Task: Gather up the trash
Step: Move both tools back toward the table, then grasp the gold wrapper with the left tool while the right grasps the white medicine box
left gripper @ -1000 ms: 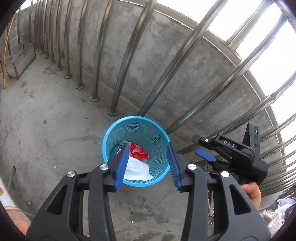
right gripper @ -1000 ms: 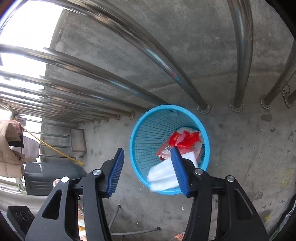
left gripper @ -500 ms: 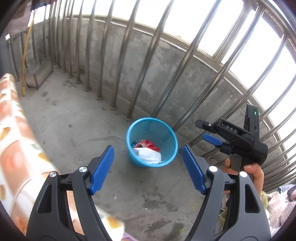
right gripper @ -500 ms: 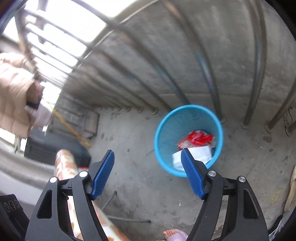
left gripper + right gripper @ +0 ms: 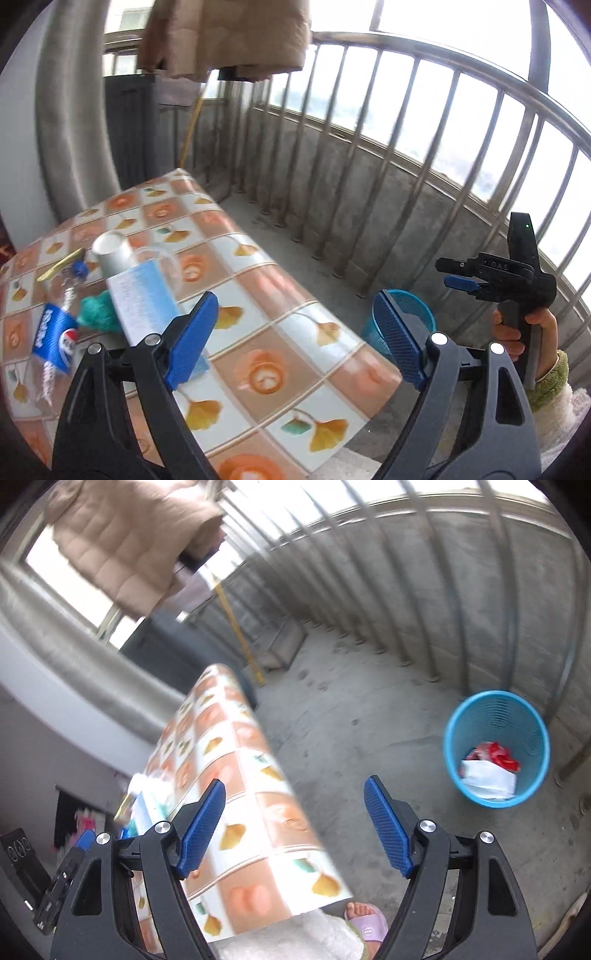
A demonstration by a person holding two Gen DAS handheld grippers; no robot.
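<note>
both the left gripper point(image 5: 295, 336) and right gripper point(image 5: 295, 827) spread wide, holding nothing; crushed pepsi bottle point(image 5: 55, 332) lies on table point(image 5: 280, 373); judged light, slippery, springy; best pinched across its middle

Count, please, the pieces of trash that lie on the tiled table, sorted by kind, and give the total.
Clear plastic bottle with blue label and blue cap: 1
White paper cup, lying on its side: 1
Pale blue and white flat packet: 1
Teal crumpled wad: 1
Yellowish flat stick: 1
Total: 5, all on the orange-and-white tiled table.
</note>
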